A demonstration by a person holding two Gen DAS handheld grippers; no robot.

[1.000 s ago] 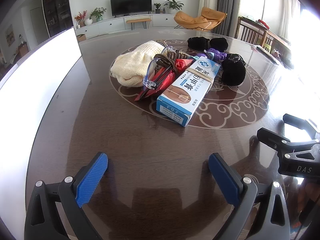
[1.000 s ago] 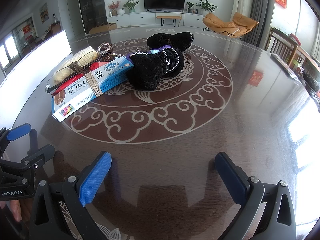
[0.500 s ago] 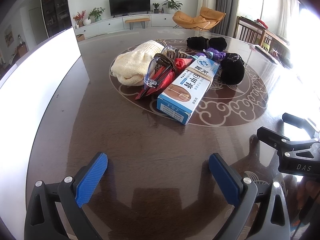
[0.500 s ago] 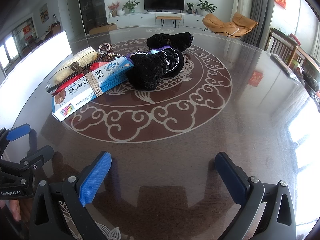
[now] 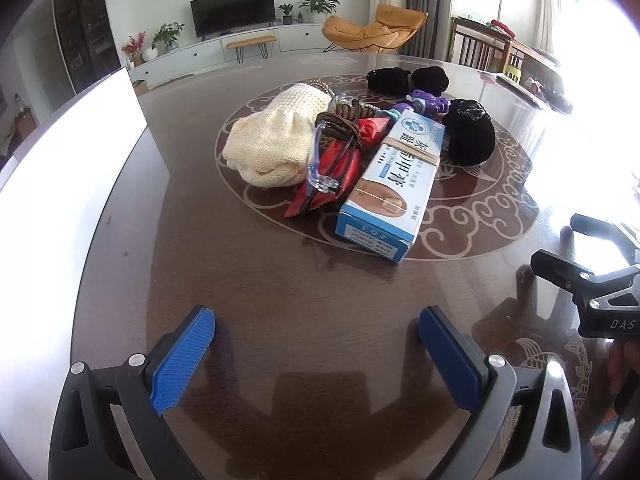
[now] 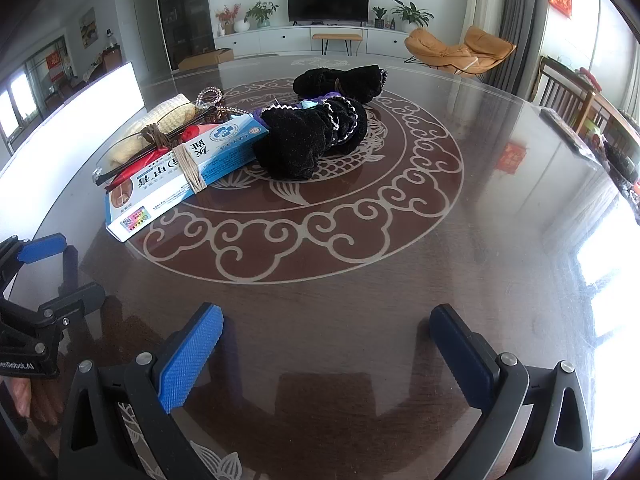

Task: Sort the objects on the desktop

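Where clutter [image 5: 360,152] ends, bare table [image 5: 280,288].

"DAS" on right gripper [image 5: 612,312], "enRobot.AI" on left gripper [image 6: 24,344], "灰甲膏" on blue box [image 5: 390,184]

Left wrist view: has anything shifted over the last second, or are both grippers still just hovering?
Only a slight drift: the left gripper has eased a little nearer the pile, so the blue box sits a bit lower in its view. Nothing was grasped or released. The right gripper stays put and open, and the cream knit and black cloth lie where they were.
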